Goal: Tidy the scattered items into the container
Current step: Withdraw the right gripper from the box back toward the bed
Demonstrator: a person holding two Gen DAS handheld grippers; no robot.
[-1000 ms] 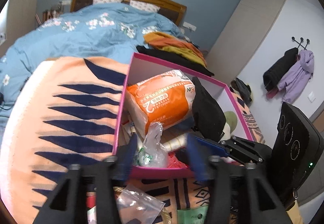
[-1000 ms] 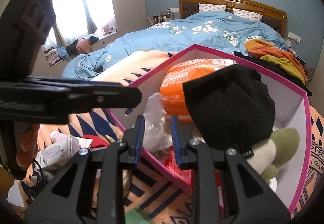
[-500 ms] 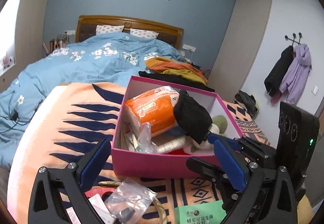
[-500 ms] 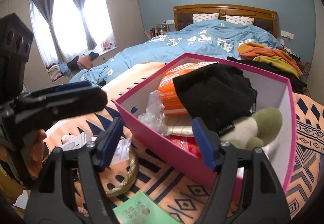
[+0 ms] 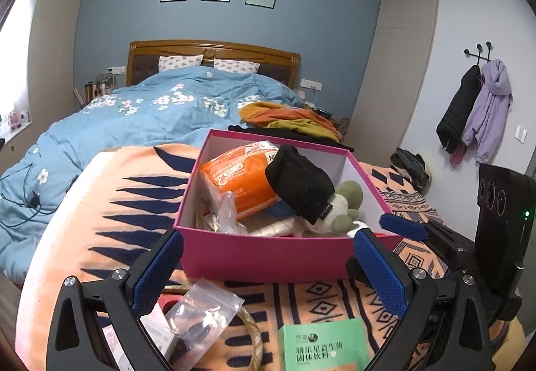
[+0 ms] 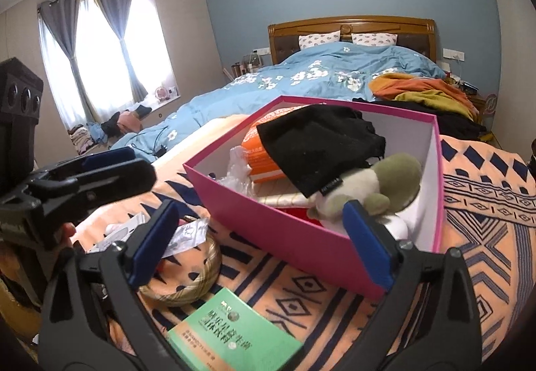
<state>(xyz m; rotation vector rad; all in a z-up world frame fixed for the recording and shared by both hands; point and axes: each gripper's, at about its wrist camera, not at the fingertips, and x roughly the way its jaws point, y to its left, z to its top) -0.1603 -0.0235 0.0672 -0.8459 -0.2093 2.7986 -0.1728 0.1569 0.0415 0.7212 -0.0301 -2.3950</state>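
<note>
Both the left gripper (image 5: 268, 265) and right gripper (image 6: 261, 237), just opened wide, hold nothing before the pink box (image 5: 264, 257); the green booklet (image 6: 234, 330) lies near the blanket's (image 5: 100, 203) front edge, seemingly angled diagonally.

Orange patterned blanket (image 5: 127, 203) under pink box (image 5: 261, 253), green packet (image 5: 321, 347), zip bag (image 5: 204, 314).

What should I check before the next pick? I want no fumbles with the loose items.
1. Left gripper empty, jaws just opened wide: ok.
2. Right gripper empty, jaws just opened wide: ok.
3. Crinkled clear plastic bag inside the pink cardboard box: ok.
4. Green printed carton in the box: not ok, on the orange patterned blanket.
5. Small clear zip bag in the box: not ok.
6. Room left in box: cannot tell.
</note>
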